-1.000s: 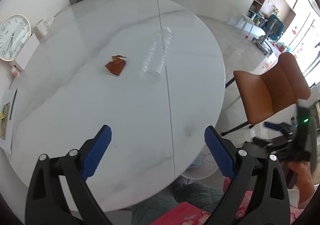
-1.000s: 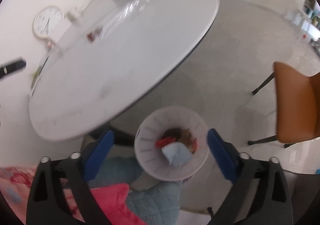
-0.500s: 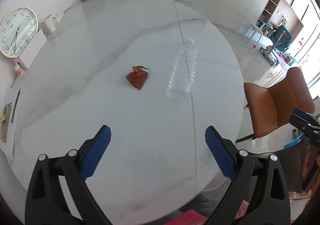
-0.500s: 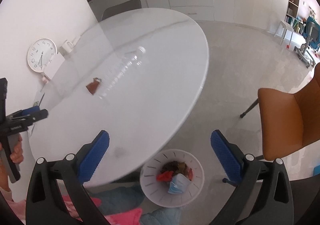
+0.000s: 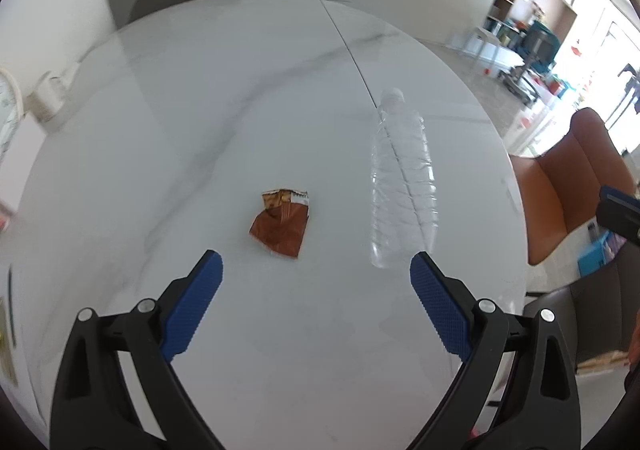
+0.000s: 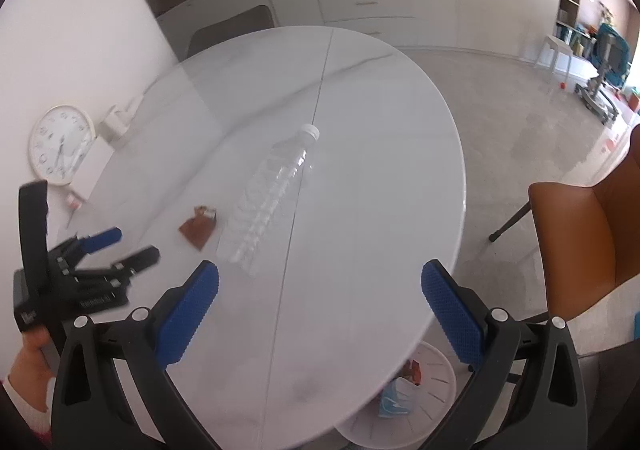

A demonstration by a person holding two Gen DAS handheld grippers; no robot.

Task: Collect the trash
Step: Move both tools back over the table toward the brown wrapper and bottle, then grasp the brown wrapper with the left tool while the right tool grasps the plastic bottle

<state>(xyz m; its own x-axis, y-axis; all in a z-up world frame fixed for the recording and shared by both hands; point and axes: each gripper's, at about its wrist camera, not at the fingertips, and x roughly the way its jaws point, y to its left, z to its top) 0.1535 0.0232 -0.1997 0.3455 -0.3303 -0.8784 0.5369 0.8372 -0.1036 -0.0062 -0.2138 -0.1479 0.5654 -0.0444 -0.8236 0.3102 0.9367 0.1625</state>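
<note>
Left wrist view: left gripper (image 5: 316, 268) hangs over the white marble bench (image 5: 224, 98), fingers wide, holding nothing.
Wrapper (image 5: 281, 223): crumpled brown snack packet, just ahead of the fingers; likely light, soft; pinch the raised crease.
Bottle (image 5: 402, 186): clear, capped, lying beside the wrapper; likely light, slippery, prone to roll; grip mid-body.
Right gripper (image 6: 319, 277): fingers wide, empty.
Bin (image 6: 442, 402): white, under the bench edge, partly filled.

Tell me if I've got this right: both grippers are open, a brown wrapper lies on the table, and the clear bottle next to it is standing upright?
Not quite. The bottle lies on its side on the table, cap pointing away, as the right wrist view shows. The rest holds: the wrapper lies beside it, and the left gripper and right gripper are both open.
</note>
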